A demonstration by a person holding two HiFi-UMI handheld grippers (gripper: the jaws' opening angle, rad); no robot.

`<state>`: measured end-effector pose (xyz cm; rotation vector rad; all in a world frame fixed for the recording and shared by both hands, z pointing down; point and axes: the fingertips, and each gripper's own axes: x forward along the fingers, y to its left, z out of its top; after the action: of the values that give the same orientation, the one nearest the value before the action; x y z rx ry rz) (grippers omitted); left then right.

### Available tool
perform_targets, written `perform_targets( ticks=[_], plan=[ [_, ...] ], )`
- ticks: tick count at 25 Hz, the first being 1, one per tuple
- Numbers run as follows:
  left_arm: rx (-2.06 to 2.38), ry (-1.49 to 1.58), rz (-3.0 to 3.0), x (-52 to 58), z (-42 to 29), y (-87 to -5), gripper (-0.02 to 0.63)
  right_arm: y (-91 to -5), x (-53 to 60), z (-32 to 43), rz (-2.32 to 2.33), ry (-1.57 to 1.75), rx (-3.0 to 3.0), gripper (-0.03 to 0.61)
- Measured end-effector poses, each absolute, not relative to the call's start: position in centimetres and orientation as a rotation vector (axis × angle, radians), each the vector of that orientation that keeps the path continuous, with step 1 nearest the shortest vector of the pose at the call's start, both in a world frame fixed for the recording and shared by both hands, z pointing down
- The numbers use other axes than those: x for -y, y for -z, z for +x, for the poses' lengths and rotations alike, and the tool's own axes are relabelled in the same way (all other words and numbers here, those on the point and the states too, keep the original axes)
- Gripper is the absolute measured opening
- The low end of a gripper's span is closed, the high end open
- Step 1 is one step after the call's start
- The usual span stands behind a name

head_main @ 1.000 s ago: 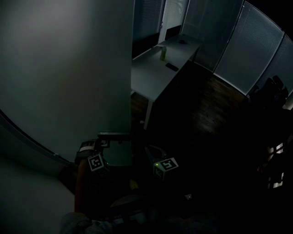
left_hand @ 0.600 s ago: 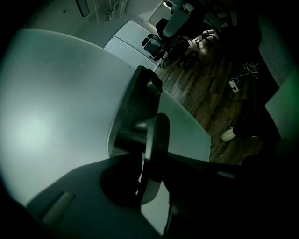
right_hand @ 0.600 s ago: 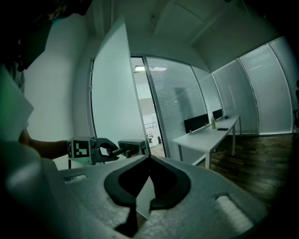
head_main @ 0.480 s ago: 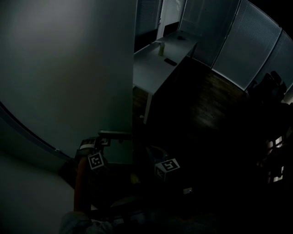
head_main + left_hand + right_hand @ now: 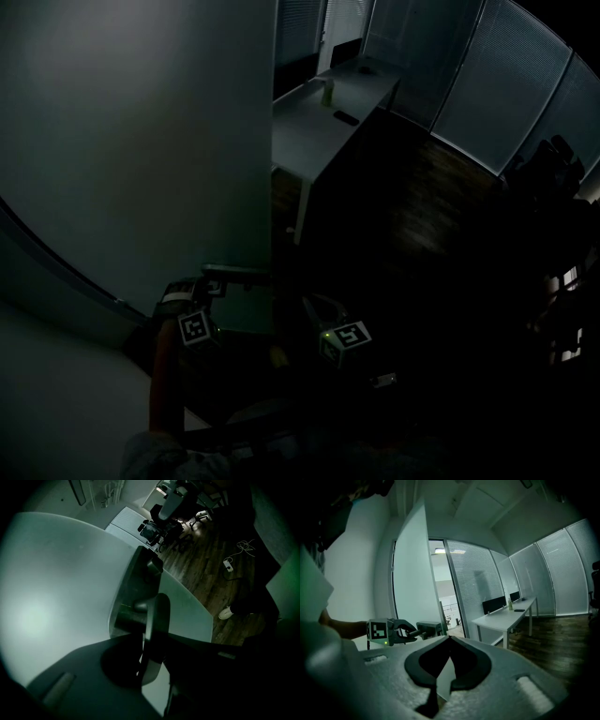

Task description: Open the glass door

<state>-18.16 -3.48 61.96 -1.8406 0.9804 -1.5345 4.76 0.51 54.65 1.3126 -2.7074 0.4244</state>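
The frosted glass door (image 5: pixel 141 141) fills the left of the head view, with its free edge near the middle. My left gripper (image 5: pixel 217 286) is shut on the door's lever handle (image 5: pixel 234 275). In the left gripper view the lever handle (image 5: pixel 157 616) stands between the jaws of the left gripper (image 5: pixel 152 641), below the lock plate (image 5: pixel 138 583). The right gripper view shows the left gripper (image 5: pixel 405 631) clamped on the handle (image 5: pixel 419 631) at the door (image 5: pixel 412 573) edge. My right gripper (image 5: pixel 449 641) hangs shut and empty to the right of the door edge, also seen as the right gripper (image 5: pixel 317 307).
Beyond the door stands a long white desk (image 5: pixel 323 117) with a bottle (image 5: pixel 327 91), and blind-covered glass walls (image 5: pixel 497 94) behind it. Dark wooden floor lies to the right. Through the glass side I see office chairs (image 5: pixel 154 527), a power strip (image 5: pixel 229 563) and a shoe (image 5: pixel 228 612).
Both grippers have shifted a little along with the door. The desk has slid up in the head view. The left gripper stays on the handle.
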Motion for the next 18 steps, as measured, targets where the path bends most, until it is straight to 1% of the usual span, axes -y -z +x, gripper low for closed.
perform_targets(
  ticks=[5, 18],
  plan=[
    [-0.968, 1.533, -1.850, 1.4, -17.9, -62.1, 0.103, -54.7, -2.7, 5.4, 1.319, -0.425, 2.709, 0.000],
    [-0.961, 1.526, -1.841, -0.9, -19.4, -62.8, 0.106, -55.6, -4.2, 6.7, 1.336, -0.407, 2.705, 0.000]
  ],
)
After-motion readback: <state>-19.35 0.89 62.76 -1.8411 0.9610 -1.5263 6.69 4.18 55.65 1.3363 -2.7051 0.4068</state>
